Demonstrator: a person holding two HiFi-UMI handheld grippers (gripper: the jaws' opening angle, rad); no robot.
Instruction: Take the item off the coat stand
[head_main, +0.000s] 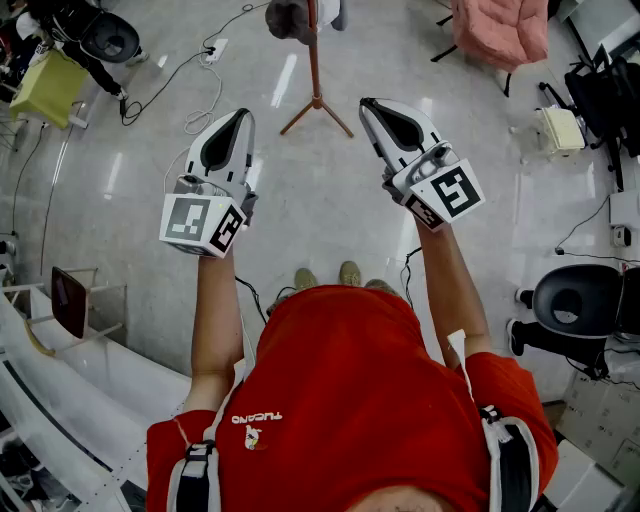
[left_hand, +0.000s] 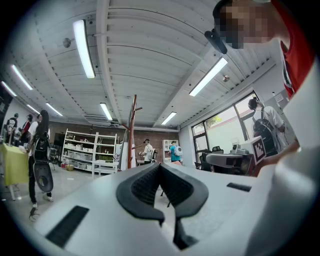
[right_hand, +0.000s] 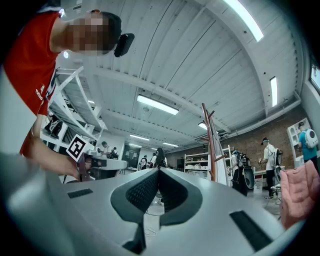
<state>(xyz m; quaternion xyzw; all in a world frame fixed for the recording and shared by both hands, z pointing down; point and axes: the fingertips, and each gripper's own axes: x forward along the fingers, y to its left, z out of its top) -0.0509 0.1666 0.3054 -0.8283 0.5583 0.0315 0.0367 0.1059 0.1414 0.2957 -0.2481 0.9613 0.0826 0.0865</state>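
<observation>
A wooden coat stand on three splayed legs stands on the floor ahead of me, with a dark grey item hanging near its top. Both grippers are held up in front of my chest, short of the stand. My left gripper is to the left of its base, and its jaws are shut on nothing. My right gripper is to the right of the base, also shut and empty. The left gripper view shows the stand just left of the closed jaw tips. In the right gripper view the stand rises right of the tips, with a pale cloth against the pole.
A pink padded chair stands at the back right and a black office chair at the right. Cables and a power strip lie left of the stand. A yellow-green table is far left. People and shelves stand in the background.
</observation>
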